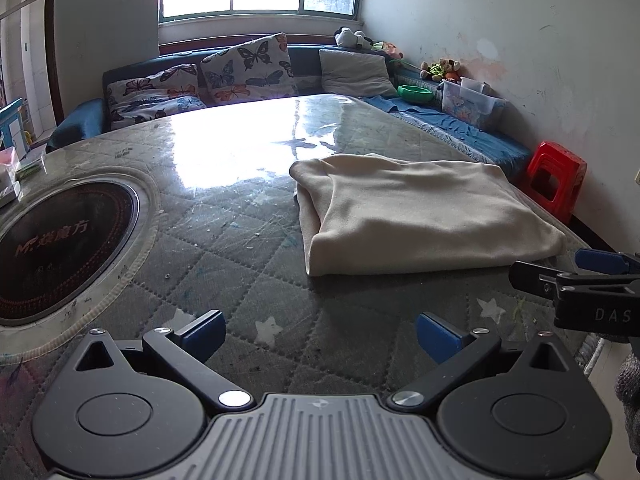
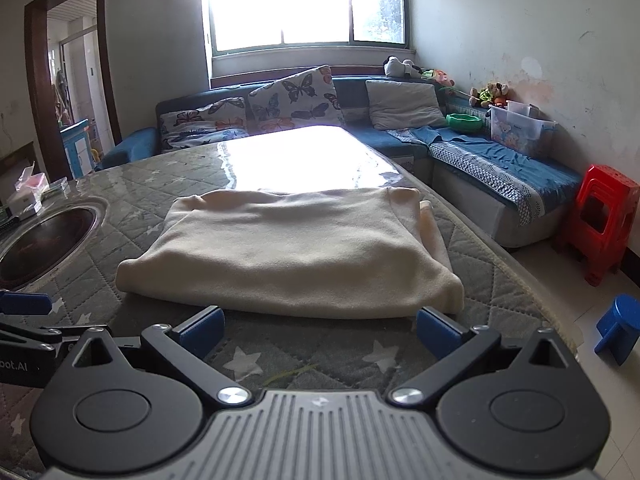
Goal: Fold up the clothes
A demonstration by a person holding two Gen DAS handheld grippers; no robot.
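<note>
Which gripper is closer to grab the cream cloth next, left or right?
Probably the right gripper: the folded cream cloth lies straight ahead of its open jaws. The left gripper is open too, but off to the side.

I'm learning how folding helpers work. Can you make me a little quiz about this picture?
1. True or false: the cream garment lies folded on the table.
2. Is the right tool A) open and empty, or B) shut on cloth?
3. What colour is the stool beside the sofa?

Key: 1 true; the left tool is not touching it either. 2 A. 3 red.
</note>
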